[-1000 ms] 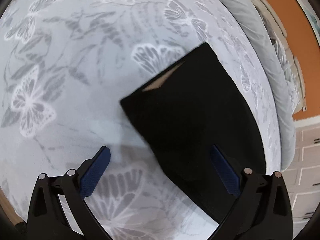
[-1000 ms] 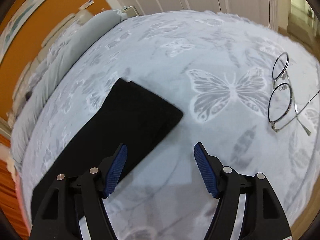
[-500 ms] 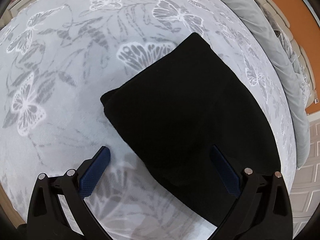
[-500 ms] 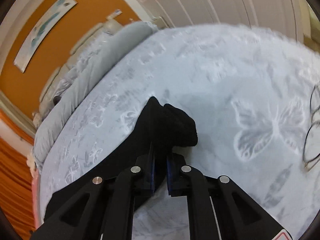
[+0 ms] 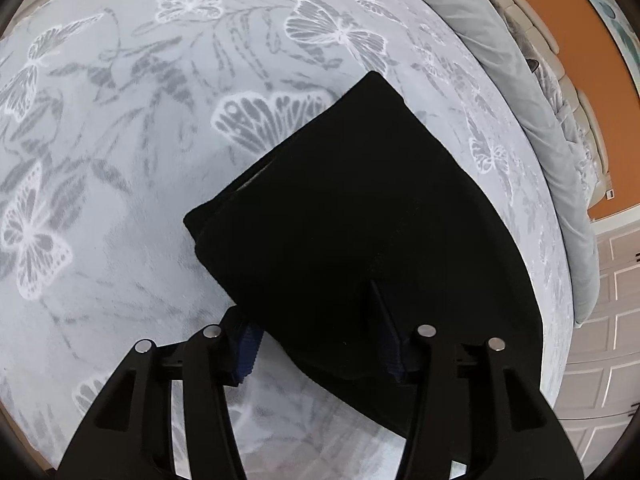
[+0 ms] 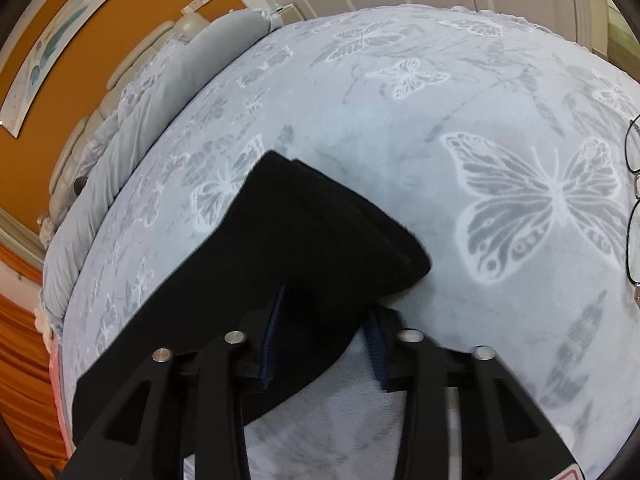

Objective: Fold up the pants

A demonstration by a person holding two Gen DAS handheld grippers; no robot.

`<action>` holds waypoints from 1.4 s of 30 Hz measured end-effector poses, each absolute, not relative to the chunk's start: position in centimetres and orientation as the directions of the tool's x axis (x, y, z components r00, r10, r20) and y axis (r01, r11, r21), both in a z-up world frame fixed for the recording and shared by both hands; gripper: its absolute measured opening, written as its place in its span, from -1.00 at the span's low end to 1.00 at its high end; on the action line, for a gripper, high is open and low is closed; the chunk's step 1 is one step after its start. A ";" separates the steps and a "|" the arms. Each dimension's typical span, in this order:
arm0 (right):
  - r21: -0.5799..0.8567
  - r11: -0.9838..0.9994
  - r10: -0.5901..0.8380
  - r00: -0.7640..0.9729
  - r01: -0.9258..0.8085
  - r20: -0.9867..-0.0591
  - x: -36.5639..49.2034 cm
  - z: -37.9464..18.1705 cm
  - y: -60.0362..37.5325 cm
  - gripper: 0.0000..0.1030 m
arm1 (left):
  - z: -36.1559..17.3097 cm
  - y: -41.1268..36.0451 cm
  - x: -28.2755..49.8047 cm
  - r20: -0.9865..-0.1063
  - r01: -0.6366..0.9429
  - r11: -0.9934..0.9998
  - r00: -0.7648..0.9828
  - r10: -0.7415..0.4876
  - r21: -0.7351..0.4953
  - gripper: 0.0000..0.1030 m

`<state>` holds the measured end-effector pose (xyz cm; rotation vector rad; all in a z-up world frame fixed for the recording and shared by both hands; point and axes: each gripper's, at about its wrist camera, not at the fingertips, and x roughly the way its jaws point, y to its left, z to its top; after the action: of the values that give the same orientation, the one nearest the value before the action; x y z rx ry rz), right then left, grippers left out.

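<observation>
The black pants [image 5: 360,216] lie folded lengthwise on a grey bedspread with butterfly print [image 5: 120,160]. In the left wrist view their waist end points away, and my left gripper [image 5: 316,344] has its blue pads on either side of the near edge, pinching a raised fold of cloth. In the right wrist view the leg end of the pants [image 6: 320,248] is lifted and bunched. My right gripper [image 6: 324,344] straddles that near edge, with cloth between its pads.
A pair of glasses [image 6: 634,208] lies on the bedspread at the far right of the right wrist view. A rolled grey blanket [image 5: 532,112] and the padded headboard run along the far side, by an orange wall. White cupboard doors stand beyond the bed.
My left gripper has closed from wide open onto the pants' near edge. My right gripper, tightly shut half a second ago, now stands wider with the leg end bunched between its pads.
</observation>
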<state>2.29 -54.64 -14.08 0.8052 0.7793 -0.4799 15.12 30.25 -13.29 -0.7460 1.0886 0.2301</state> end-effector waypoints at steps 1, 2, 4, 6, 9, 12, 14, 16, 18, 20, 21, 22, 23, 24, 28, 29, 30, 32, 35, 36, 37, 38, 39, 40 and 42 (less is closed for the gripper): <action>0.474 0.606 -0.088 0.646 0.639 -0.758 2.1 -13.7 -54.7 -0.83 | -13.2 30.2 15.1 -0.865 -0.512 0.742 0.468 -0.181 -0.432 -0.05; 0.490 0.597 -0.091 0.660 0.635 -0.746 1.8 -13.3 -55.0 -0.84 | -13.2 30.1 15.1 -0.867 -0.510 0.747 0.465 -0.179 -0.428 -0.10; 0.533 0.591 -0.102 0.712 0.605 -0.695 1.1 -11.6 -55.1 -0.85 | -12.9 30.1 14.9 -0.867 -0.506 0.750 0.466 -0.178 -0.426 -0.19; 0.526 0.607 -0.121 0.724 0.595 -0.679 0.8 -10.8 -55.0 -0.85 | -12.8 30.0 14.8 -0.867 -0.500 0.757 0.466 -0.175 -0.421 -0.25; 0.490 0.580 -0.106 0.657 0.651 -0.747 1.2 -13.3 -55.3 -0.85 | -12.9 30.2 14.7 -0.868 -0.501 0.753 0.461 -0.185 -0.426 -0.25; 0.492 0.597 -0.127 0.680 0.634 -0.722 1.4 -11.6 -54.2 -0.85 | -12.7 30.1 14.6 -0.871 -0.505 0.753 0.458 -0.180 -0.421 -0.24; 0.493 0.659 -0.139 0.736 0.568 -0.662 2.0 -8.2 -52.0 -0.85 | -12.2 29.8 14.3 -0.875 -0.510 0.758 0.457 -0.163 -0.407 -0.21; 0.496 0.735 -0.106 0.800 0.463 -0.590 3.1 -4.4 -48.1 -0.84 | -11.7 29.7 14.0 -0.874 -0.514 0.758 0.463 -0.148 -0.400 -0.15; 0.497 0.783 -0.052 0.836 0.373 -0.546 4.2 -2.3 -44.4 -0.84 | -11.3 29.4 13.8 -0.873 -0.509 0.764 0.467 -0.141 -0.396 -0.09; 0.479 0.836 0.016 0.860 0.268 -0.510 5.8 -0.4 -39.3 -0.84 | -10.8 29.2 13.5 -0.870 -0.498 0.774 0.473 -0.135 -0.391 -0.09; 0.467 0.854 0.042 0.864 0.229 -0.501 6.4 0.2 -37.3 -0.84 | -10.5 29.2 13.3 -0.868 -0.491 0.779 0.478 -0.135 -0.391 -0.09; 0.451 0.874 0.077 0.866 0.180 -0.494 7.3 0.7 -34.7 -0.84 | -10.3 29.1 13.1 -0.867 -0.487 0.781 0.480 -0.134 -0.391 -0.09; 0.434 0.890 0.105 0.864 0.138 -0.492 7.9 1.1 -32.5 -0.84 | -10.1 29.1 12.9 -0.864 -0.482 0.783 0.484 -0.134 -0.392 -0.08; 0.421 0.900 0.121 0.863 0.113 -0.491 8.1 1.2 -30.9 -0.84 | -10.0 29.2 12.7 -0.862 -0.480 0.784 0.488 -0.134 -0.394 -0.08; 0.352 0.936 0.208 0.835 -0.018 -0.509 10.5 1.0 -22.6 -0.84 | -9.4 29.9 12.0 -0.856 -0.477 0.786 0.503 -0.123 -0.393 -0.01; 0.337 0.941 0.220 0.829 -0.041 -0.514 10.4 0.8 -21.1 -0.84 | -9.3 30.1 11.9 -0.856 -0.479 0.787 0.503 -0.116 -0.388 0.07; 0.318 0.946 0.231 0.821 -0.064 -0.523 10.9 0.6 -19.3 -0.84 | -9.2 30.3 11.8 -0.856 -0.480 0.787 0.505 -0.113 -0.387 0.10; 0.295 0.950 0.255 0.801 -0.103 -0.542 11.7 -0.2 -16.5 -0.84 | -9.1 31.0 11.5 -0.853 -0.477 0.789 0.511 -0.111 -0.388 0.12; 0.265 0.954 0.270 0.773 -0.136 -0.574 12.8 -1.6 -13.8 -0.84 | -8.8 31.8 11.1 -0.854 -0.472 0.805 0.514 -0.080 -0.359 0.12; 0.248 0.957 0.270 0.762 -0.147 -0.589 13.3 -2.3 -12.7 -0.84 | -8.7 32.1 11.0 -0.855 -0.470 0.810 0.514 -0.072 -0.351 0.12; 0.236 0.959 0.273 0.750 -0.159 -0.602 13.6 -2.8 -11.7 -0.83 | -8.6 32.4 10.8 -0.854 -0.465 0.816 0.517 -0.064 -0.343 0.12; 0.221 0.960 0.272 0.738 -0.169 -0.617 13.9 -3.4 -10.7 -0.83 | -8.5 32.8 10.6 -0.851 -0.460 0.822 0.523 -0.056 -0.337 0.13; 0.206 0.963 0.268 0.729 -0.176 -0.629 14.1 -4.0 -9.8 -0.83 | -8.3 33.2 10.4 -0.848 -0.456 0.826 0.529 -0.048 -0.331 0.13; 0.188 0.965 0.262 0.720 -0.184 -0.643 14.4 -4.5 -8.8 -0.83 | -8.1 33.6 10.2 -0.845 -0.453 0.829 0.533 -0.044 -0.329 0.13; 0.140 0.968 0.247 0.694 -0.208 -0.676 14.8 -6.0 -7.1 -0.83 | -7.9 34.2 9.8 -0.840 -0.447 0.835 0.541 -0.035 -0.322 0.13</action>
<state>14.81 -7.09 -6.02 0.0540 0.7624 0.2540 9.80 34.15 -7.87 -0.5498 0.9794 0.2598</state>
